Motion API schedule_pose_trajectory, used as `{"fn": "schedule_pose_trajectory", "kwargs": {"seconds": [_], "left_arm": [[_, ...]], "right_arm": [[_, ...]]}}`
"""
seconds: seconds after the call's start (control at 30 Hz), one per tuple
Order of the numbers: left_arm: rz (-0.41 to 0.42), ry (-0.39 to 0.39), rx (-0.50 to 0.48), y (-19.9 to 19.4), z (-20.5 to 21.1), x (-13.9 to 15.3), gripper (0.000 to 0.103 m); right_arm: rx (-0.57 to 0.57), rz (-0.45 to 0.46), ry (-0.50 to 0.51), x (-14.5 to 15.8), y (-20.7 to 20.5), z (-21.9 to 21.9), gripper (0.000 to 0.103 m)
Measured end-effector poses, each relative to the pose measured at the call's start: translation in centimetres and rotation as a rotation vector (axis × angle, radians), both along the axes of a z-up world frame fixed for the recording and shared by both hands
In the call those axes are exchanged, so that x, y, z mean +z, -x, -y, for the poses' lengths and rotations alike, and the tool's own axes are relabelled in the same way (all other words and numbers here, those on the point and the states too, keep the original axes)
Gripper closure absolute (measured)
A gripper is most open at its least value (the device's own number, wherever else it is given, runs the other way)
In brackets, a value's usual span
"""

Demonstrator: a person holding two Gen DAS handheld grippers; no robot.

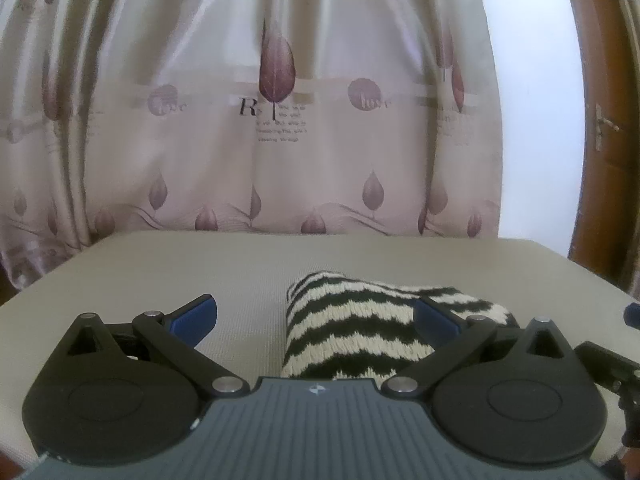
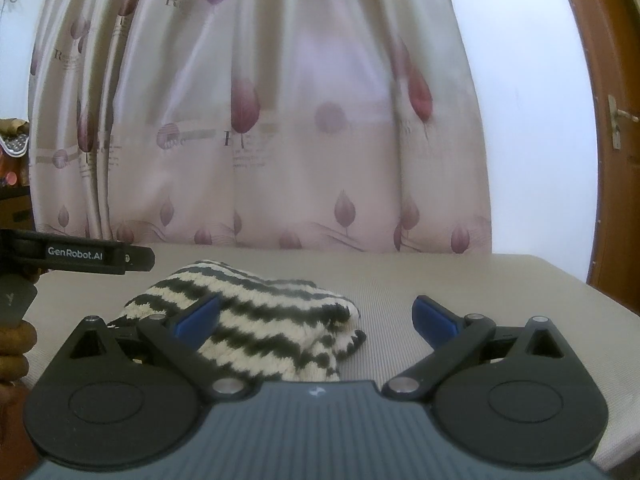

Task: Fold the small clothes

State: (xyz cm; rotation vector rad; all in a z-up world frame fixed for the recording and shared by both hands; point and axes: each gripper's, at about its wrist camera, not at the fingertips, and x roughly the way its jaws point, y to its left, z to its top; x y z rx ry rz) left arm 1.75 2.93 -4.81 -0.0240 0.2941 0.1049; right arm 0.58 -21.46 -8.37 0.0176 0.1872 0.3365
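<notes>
Two hand-held grippers hover over a striped knit garment (image 1: 352, 332) bunched on a beige padded table (image 1: 200, 264).

The left gripper (image 1: 314, 316) and right gripper (image 2: 316, 318) both stand with fingers apart, gripping nothing; the garment lies between the left one's fingers and beneath the right one's left finger (image 2: 198, 318). Each would best pinch an outer edge before folding.

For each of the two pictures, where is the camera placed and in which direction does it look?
Left wrist: sits on the left claw, looking forward over the table at the curtain; own open fingers show, striped knit cloth toward its right finger.
Right wrist: sits on the right claw, same direction; own open fingers show, cloth toward its left finger; a hand at the left edge.
Shared: cloth, table, curtain, wooden door.
</notes>
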Motion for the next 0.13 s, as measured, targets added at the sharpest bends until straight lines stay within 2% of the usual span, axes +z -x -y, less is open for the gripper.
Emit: {"fn": "schedule_pose_trajectory", "kwargs": {"seconds": [0.13], "left_arm": [[0.003,-0.001,0.003,-0.04,-0.05,0.03,0.000]], "right_arm": [[-0.001,0.000,0.002,-0.02,-0.05,0.01,0.000]]}}
